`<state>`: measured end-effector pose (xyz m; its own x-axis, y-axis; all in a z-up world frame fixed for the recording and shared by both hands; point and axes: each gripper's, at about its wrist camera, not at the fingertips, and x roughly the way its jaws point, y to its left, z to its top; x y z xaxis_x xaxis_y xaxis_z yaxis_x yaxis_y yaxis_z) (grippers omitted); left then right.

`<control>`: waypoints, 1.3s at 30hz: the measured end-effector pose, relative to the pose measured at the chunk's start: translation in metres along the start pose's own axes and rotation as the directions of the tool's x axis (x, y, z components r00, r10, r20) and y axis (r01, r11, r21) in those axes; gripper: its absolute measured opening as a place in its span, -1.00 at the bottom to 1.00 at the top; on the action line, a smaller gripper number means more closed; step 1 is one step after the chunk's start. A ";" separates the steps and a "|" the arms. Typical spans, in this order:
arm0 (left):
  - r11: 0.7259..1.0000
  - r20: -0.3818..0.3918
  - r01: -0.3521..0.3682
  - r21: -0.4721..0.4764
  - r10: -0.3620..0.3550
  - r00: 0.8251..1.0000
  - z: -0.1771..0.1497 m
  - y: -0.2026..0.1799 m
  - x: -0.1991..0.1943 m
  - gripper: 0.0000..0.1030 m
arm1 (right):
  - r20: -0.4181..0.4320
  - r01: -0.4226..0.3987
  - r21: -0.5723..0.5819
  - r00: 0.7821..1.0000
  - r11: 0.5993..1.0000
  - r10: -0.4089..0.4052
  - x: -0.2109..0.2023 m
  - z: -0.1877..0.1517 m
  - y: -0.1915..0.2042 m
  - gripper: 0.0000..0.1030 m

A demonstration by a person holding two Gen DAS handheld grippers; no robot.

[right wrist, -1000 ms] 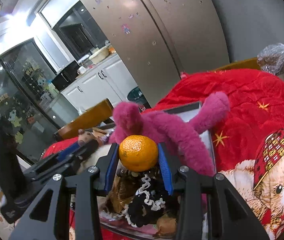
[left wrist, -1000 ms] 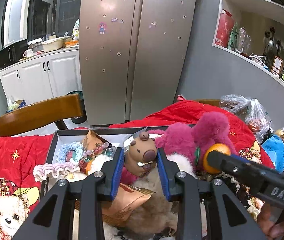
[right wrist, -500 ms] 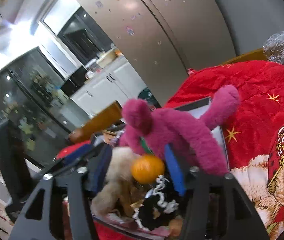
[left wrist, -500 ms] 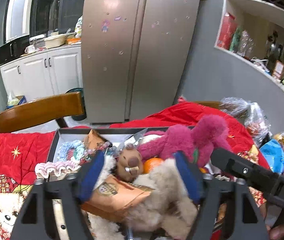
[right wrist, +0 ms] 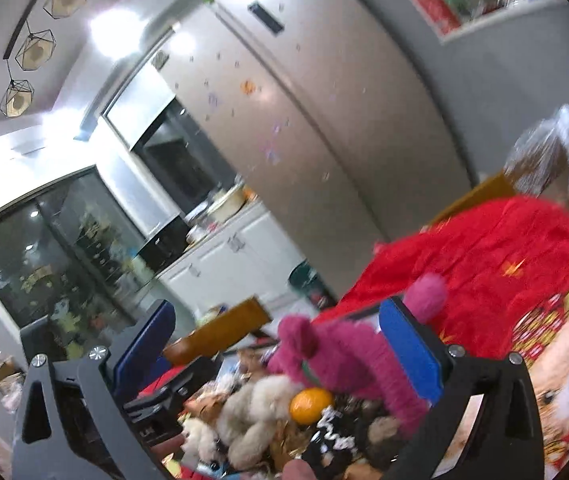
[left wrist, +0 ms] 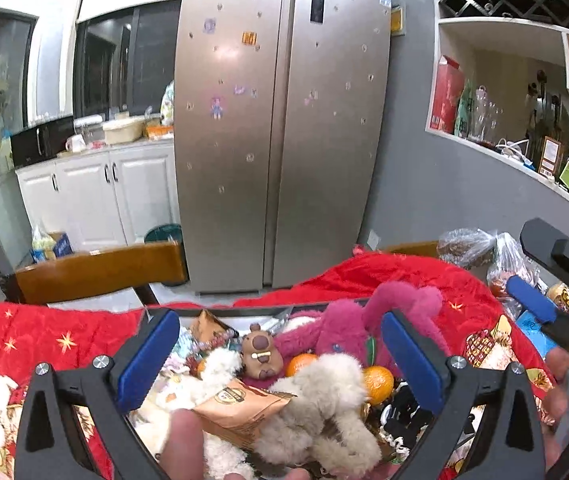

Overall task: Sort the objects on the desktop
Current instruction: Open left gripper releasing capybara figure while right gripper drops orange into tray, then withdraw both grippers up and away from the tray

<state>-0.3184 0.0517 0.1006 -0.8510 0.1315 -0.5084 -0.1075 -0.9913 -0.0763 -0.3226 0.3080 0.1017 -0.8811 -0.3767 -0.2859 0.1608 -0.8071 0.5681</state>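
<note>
**Both fingers let go over a heaped box**

Left wrist view: my left gripper [left wrist: 280, 354] had just been opening and its fingers stood wide apart, clamping nothing. The capybara toy [left wrist: 261, 351] sat free at 12 o'clock of the gap, in the box [left wrist: 244, 313] on the red-clothed bench [left wrist: 36, 340]. Oranges [left wrist: 376, 378] lay at 3 o'clock of it, beside the beige plush [left wrist: 324, 400] and the pink plush [left wrist: 344, 328].

Right wrist view, blurred: my right gripper [right wrist: 276, 354] had also just been opening, fingers spread, empty. The orange [right wrist: 311, 399] rested at 6 o'clock under the pink plush.

I judged the pile unstable: round fruit on soft toys could roll out, and a careless withdrawal could snag fur and tip things over the rim.
</note>
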 end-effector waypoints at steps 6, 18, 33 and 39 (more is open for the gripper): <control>0.999 0.087 -0.026 0.021 0.024 0.996 0.007 -0.011 -0.042 1.00 | 0.117 0.094 -0.169 0.990 0.981 -0.075 -0.032 0.012 0.040 1.00; 0.986 0.217 0.157 -0.050 -0.143 0.966 -0.038 -0.002 -0.175 1.00 | 0.158 0.111 -0.265 0.985 0.958 -0.070 -0.135 -0.020 0.116 1.00; 0.999 0.027 -0.031 0.021 0.031 0.999 -0.181 -0.017 -0.226 1.00 | -0.032 0.204 -0.263 0.975 0.943 -0.220 -0.185 -0.171 0.068 1.00; 0.997 -0.027 -0.077 -0.017 0.076 0.997 -0.198 -0.002 -0.204 1.00 | -0.120 0.262 -0.400 0.935 0.879 -0.333 -0.163 -0.211 0.063 1.00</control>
<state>-0.0434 0.0290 0.0347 -0.8425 0.0556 -0.5359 -0.0331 -0.9981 -0.0514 -0.0750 0.2227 0.0217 -0.8243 -0.1381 -0.5491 0.0886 -0.9893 0.1159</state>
